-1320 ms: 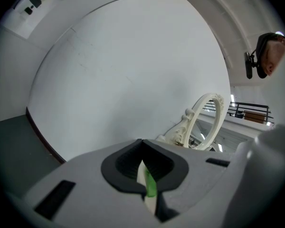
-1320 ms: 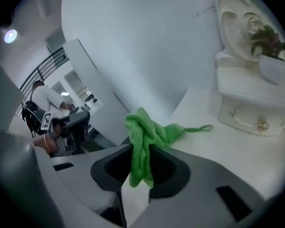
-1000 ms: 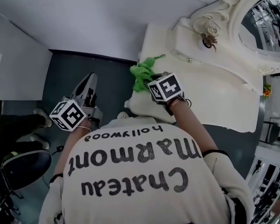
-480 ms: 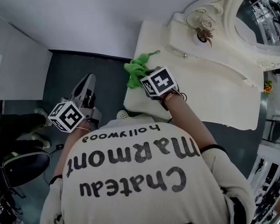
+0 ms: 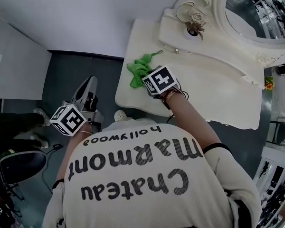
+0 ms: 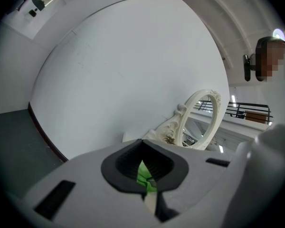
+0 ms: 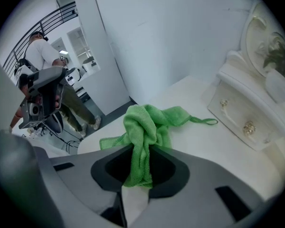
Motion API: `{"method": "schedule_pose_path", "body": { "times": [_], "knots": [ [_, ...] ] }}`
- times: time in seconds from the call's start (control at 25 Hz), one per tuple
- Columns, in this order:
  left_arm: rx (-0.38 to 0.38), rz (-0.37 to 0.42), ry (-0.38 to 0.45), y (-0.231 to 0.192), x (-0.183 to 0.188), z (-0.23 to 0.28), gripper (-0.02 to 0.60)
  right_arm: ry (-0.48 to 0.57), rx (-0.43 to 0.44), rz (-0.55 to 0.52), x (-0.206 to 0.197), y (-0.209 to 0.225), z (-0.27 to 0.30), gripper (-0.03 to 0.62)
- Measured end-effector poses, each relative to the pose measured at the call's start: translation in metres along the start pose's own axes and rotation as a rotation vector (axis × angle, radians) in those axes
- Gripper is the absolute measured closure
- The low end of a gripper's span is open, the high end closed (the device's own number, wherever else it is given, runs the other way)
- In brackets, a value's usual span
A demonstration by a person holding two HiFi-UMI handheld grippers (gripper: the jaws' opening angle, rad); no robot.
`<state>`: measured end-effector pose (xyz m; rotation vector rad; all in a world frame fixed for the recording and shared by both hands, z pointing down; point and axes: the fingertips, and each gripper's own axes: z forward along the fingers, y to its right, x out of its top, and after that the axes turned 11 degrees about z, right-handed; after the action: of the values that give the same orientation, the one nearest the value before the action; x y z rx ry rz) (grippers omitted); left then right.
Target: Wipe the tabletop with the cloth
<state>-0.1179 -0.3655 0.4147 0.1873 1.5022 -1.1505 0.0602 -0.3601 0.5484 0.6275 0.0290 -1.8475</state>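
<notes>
Right claw [image 7: 137, 175], pinching the green cloth [image 7: 147, 127], has swept it inward across the bench [image 5: 209, 99], mid-wipe; left claw [image 6: 146, 182] idles, pressed together.

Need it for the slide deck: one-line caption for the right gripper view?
Right gripper, jaws shut on a bunched green cloth that rests on the white vanity tabletop near its knobbed drawer.

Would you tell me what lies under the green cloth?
The white tabletop lies beneath the green cloth, clamped in the right hand-held gripper. The patch under its bunched folds is covered.
</notes>
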Motion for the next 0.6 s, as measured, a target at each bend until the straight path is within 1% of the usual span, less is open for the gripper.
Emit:
{"method": "schedule_pose_path", "body": {
  "times": [0.12, 0.32, 0.6],
  "knots": [
    [-0.003, -0.002, -0.003, 0.016, -0.009, 0.000, 0.574, -0.004, -0.021, 0.018, -0.015, 0.016, -0.012, 0.493],
    [-0.012, -0.003, 0.002, 0.042, -0.021, 0.002, 0.574, -0.008, -0.032, 0.060, -0.042, 0.042, -0.033, 0.493],
    [-0.020, -0.016, 0.001, 0.076, -0.044, -0.003, 0.574, 0.012, -0.049, 0.152, -0.082, 0.088, -0.068, 0.493]
  ]
}}
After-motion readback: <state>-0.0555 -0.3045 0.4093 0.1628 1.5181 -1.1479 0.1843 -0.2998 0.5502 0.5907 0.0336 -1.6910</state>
